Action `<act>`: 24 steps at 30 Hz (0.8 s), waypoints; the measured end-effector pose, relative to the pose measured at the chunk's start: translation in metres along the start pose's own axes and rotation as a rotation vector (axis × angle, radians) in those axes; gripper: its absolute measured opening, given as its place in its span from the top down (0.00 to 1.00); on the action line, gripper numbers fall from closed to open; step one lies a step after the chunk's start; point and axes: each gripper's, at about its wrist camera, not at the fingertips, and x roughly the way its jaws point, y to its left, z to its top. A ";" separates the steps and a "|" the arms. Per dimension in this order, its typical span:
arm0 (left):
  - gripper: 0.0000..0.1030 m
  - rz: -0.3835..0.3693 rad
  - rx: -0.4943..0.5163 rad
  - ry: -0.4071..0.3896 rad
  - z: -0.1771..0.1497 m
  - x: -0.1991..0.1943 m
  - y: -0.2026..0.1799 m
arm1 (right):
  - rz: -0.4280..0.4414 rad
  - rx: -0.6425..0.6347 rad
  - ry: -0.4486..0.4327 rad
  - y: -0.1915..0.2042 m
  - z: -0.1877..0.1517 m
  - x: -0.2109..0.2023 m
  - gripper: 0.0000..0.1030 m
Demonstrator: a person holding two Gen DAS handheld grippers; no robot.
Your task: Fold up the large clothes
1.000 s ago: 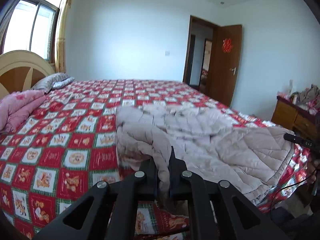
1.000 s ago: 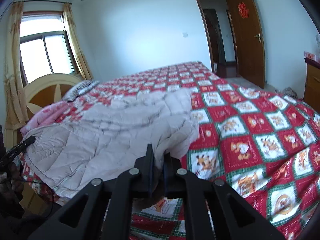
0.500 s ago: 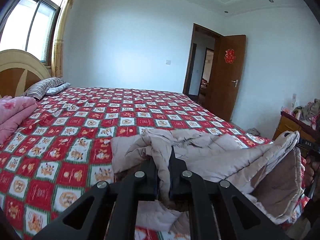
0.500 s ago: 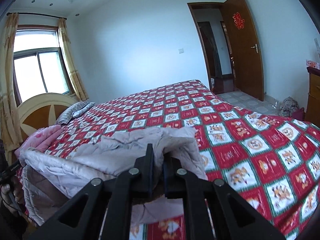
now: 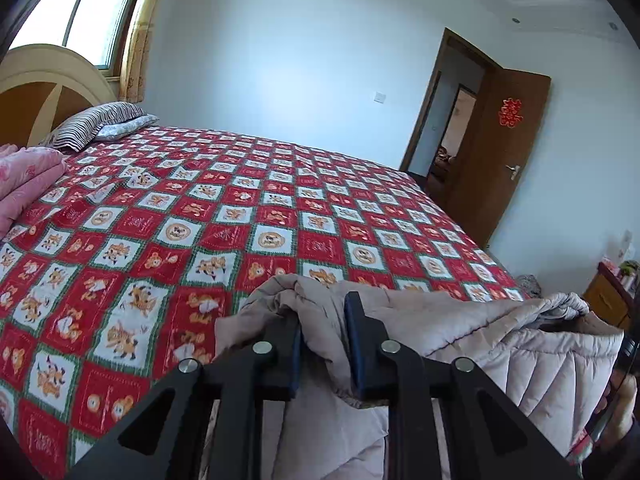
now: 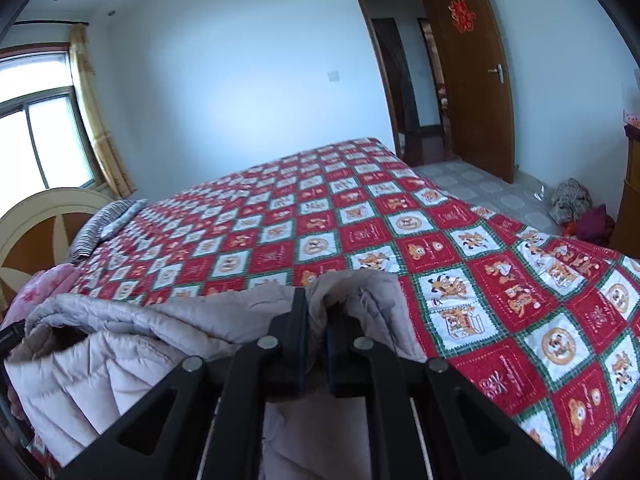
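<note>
Left claw (image 5: 322, 312) just widening around beige jacket (image 5: 460, 320); right claw (image 6: 316, 308) clamps jacket.

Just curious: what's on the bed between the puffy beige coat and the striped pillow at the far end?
Only bare bedspread. Both wrist views show nothing lying between the coat and the striped pillow; the pink quilt sits off to the side.

Right gripper (image 6: 317, 320) clamped on a fold of the beige padded coat (image 6: 132, 344), held over the red patterned bedspread (image 6: 500, 280).
</note>
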 end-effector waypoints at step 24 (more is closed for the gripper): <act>0.02 0.274 0.117 -0.200 -0.003 0.031 -0.054 | -0.157 0.065 0.017 -0.011 0.000 0.109 0.25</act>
